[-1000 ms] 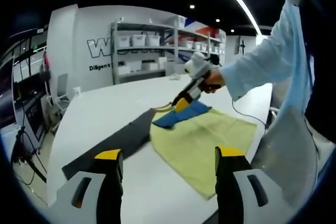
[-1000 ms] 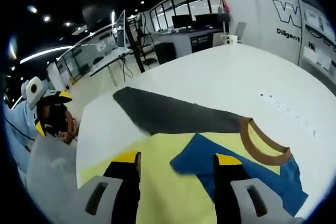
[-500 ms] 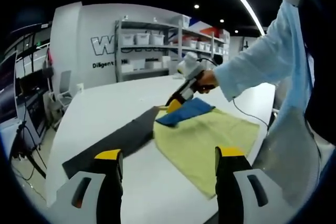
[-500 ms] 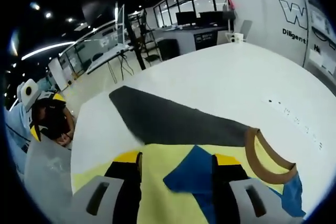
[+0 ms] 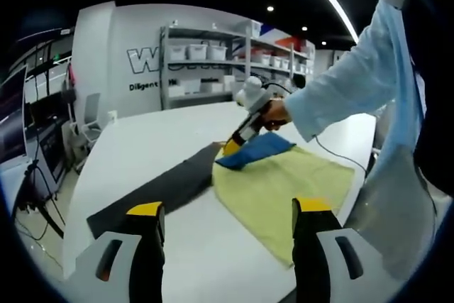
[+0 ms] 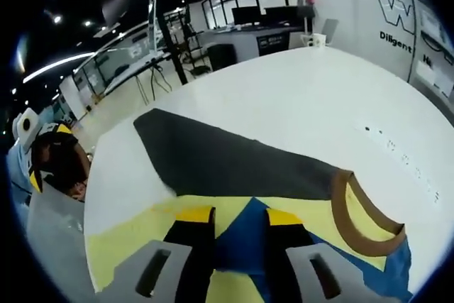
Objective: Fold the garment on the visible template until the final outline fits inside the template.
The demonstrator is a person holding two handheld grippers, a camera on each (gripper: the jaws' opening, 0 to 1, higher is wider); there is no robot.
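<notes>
A yellow cloth garment [image 5: 284, 186] with a blue sleeve [image 5: 257, 150] and brown collar [image 6: 355, 211] lies flat. It partly overlaps a dark grey flat template [image 5: 159, 189] on the white table, sleeve folded inward.

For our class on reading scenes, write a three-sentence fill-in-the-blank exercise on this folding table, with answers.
1. The right tool is closing on the garment's ____ sleeve.
2. The garment's body is ____.
3. The collar trim is ____.

Answers: blue; yellow; brown
</notes>
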